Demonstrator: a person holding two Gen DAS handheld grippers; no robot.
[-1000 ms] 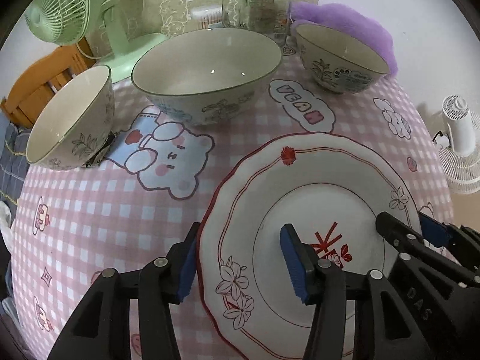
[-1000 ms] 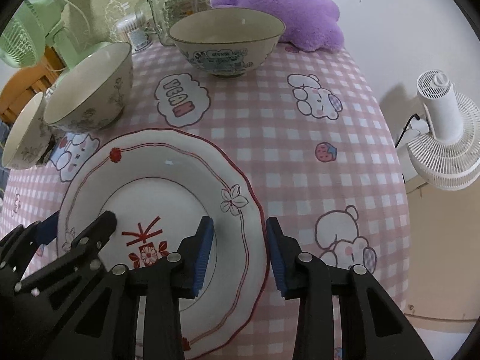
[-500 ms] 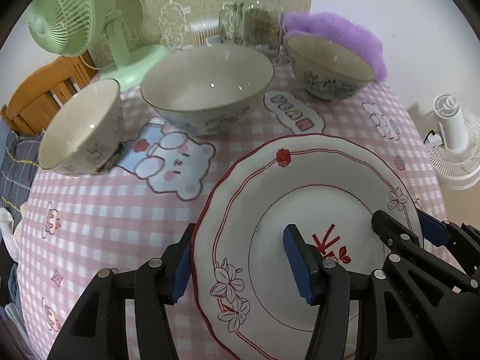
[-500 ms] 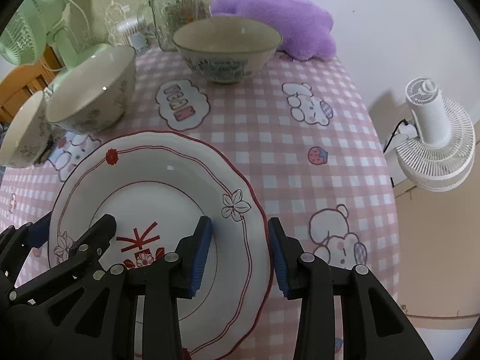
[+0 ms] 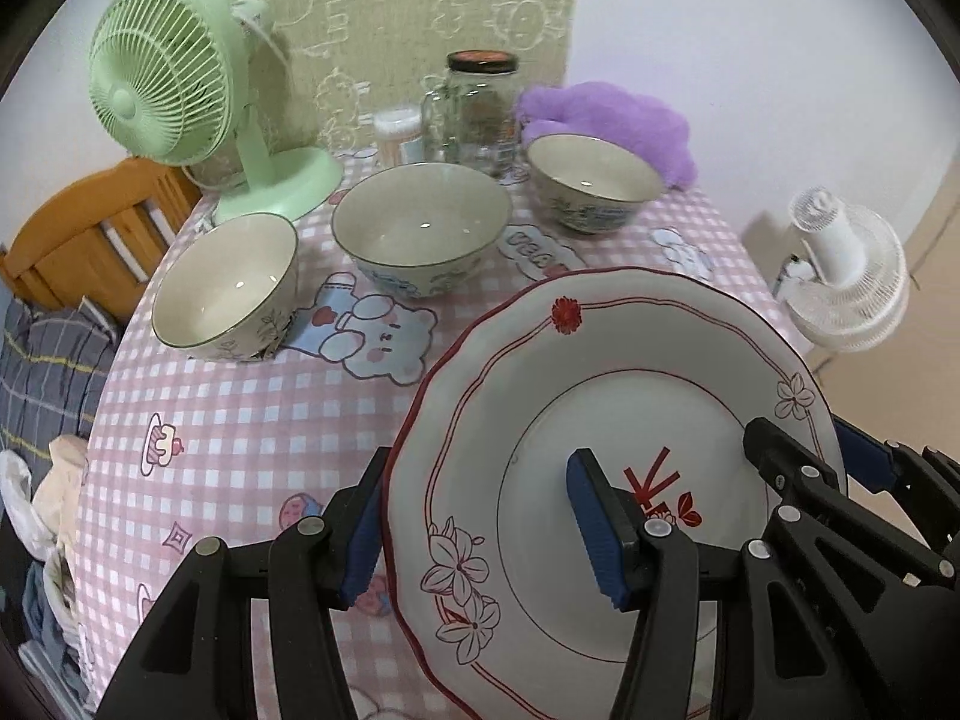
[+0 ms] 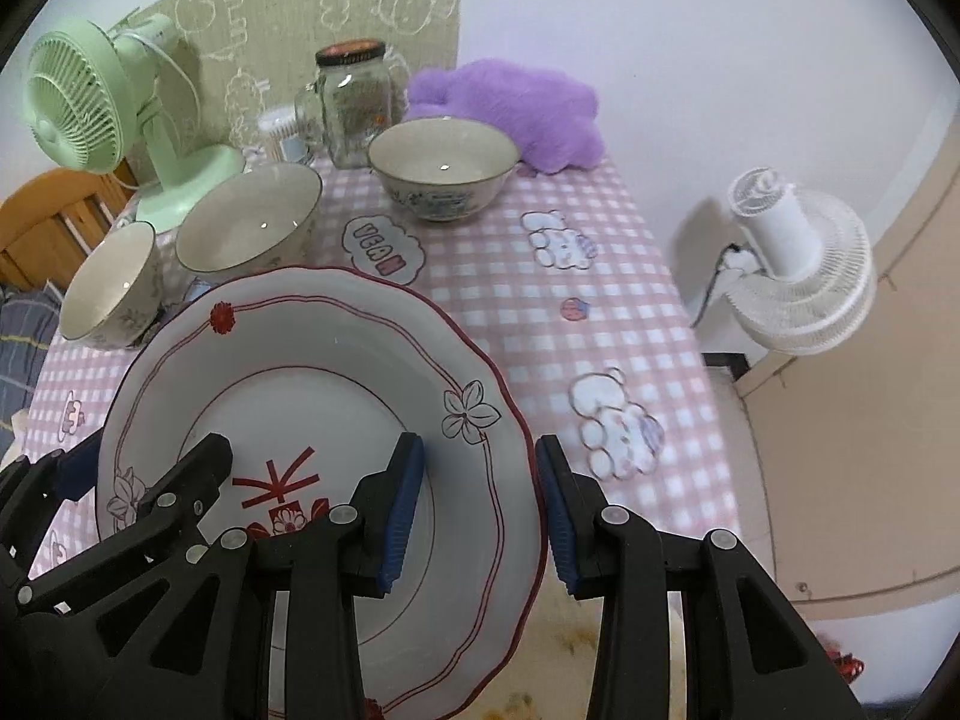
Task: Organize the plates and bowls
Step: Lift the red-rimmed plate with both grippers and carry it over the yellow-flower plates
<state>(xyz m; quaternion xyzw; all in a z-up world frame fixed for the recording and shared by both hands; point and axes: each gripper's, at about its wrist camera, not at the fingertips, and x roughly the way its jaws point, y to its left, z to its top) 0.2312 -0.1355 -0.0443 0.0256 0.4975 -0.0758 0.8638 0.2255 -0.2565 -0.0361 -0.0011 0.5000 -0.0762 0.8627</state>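
A white plate (image 5: 600, 396) with red trim and flower prints is held up off the pink checked table. My left gripper (image 5: 474, 528) is shut on its left rim. My right gripper (image 6: 477, 504) is shut on its right rim; the plate also shows in the right wrist view (image 6: 336, 372). Three cream bowls stand on the table: a small one at the left (image 5: 225, 285), a large one in the middle (image 5: 420, 228) and one at the back right (image 5: 594, 183). In the right wrist view they are the left (image 6: 111, 285), middle (image 6: 249, 222) and back (image 6: 444, 165) bowls.
A green desk fan (image 5: 174, 78), a glass jar (image 5: 480, 108) and a purple plush cushion (image 5: 612, 120) line the table's back edge. A white floor fan (image 6: 792, 264) stands off the right side. A wooden chair (image 5: 90, 228) is at the left.
Both grippers have lifted the plate up off the table and drawn it back toward the near edge. The bowls have stayed where they were.
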